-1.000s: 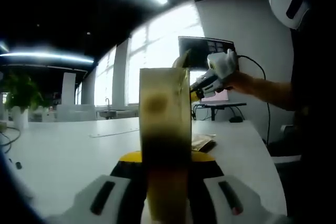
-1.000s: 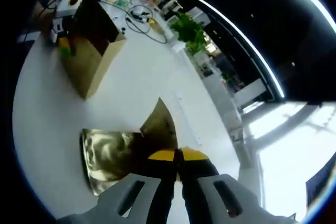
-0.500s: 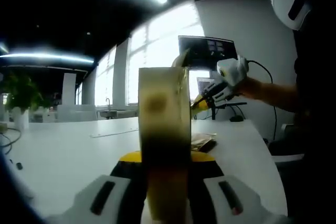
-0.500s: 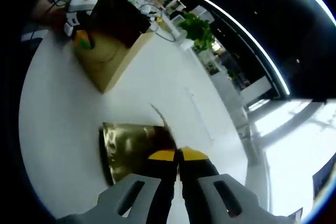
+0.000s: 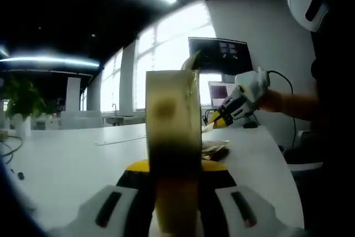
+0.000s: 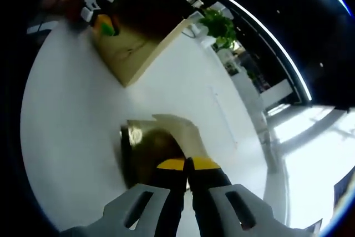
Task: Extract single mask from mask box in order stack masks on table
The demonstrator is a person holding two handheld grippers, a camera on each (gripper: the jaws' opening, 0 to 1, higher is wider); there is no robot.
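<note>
**Mask lowered to stack while box is steadied**

Gold foil is the material of the packets here. In the right gripper view, the right gripper [image 6: 187, 166] at lower centre is closed, jaws pinched together on the edge of a foil-wrapped mask [image 6: 176, 130], which hangs just over, perhaps touching, the mask stack [image 6: 138, 156] on the white table [image 6: 66, 137]. The grip at the edge looks chosen so the packet can be laid flat on the pile.

At upper left of that view the mask box [image 6: 138, 37] stands well apart, with the left gripper [image 6: 102, 23] against its near end. In the left gripper view the box fills the centre, clamped between the jaws from below; it is judged to be held steady for the next extraction. The stack is glimpsed right of centre there.
</note>
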